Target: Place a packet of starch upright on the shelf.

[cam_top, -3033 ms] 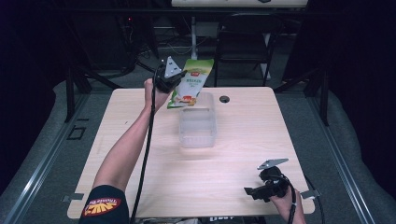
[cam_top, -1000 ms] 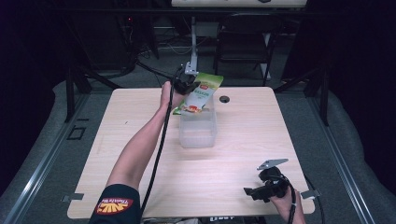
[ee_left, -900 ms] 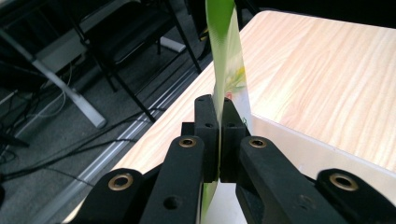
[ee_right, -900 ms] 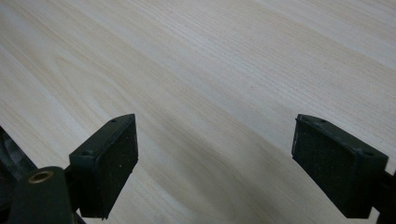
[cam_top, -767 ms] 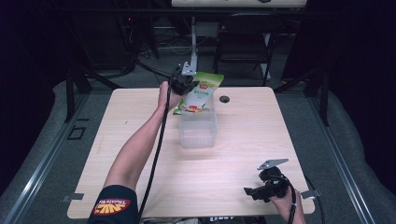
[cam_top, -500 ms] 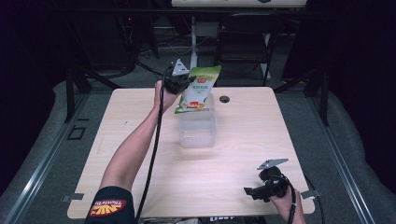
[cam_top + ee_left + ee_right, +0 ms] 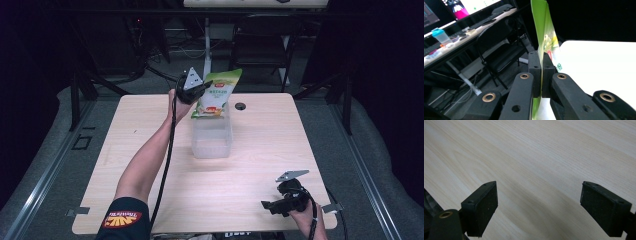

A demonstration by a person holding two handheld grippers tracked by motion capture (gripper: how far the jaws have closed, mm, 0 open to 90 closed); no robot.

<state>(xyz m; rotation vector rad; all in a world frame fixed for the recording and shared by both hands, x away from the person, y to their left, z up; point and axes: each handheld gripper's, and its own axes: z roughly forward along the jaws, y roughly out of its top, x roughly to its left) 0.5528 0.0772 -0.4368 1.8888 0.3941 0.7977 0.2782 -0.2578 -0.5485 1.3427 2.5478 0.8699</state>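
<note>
- A green pouch [image 7: 218, 93] is held clamped in the left gripper [image 7: 200, 90] fingers above a clear tub [image 7: 212, 138], at the bench's [image 7: 125, 150] 12 o'clock.
- Lowering it inside seems next.
- The right gripper [image 7: 539, 207] fingers are spread apart, idle at 5 o'clock.

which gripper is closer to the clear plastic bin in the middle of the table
Left. The left gripper is above the far end of the clear bin, shut on a green bag. The right gripper sits open near the table's near right corner.
</note>
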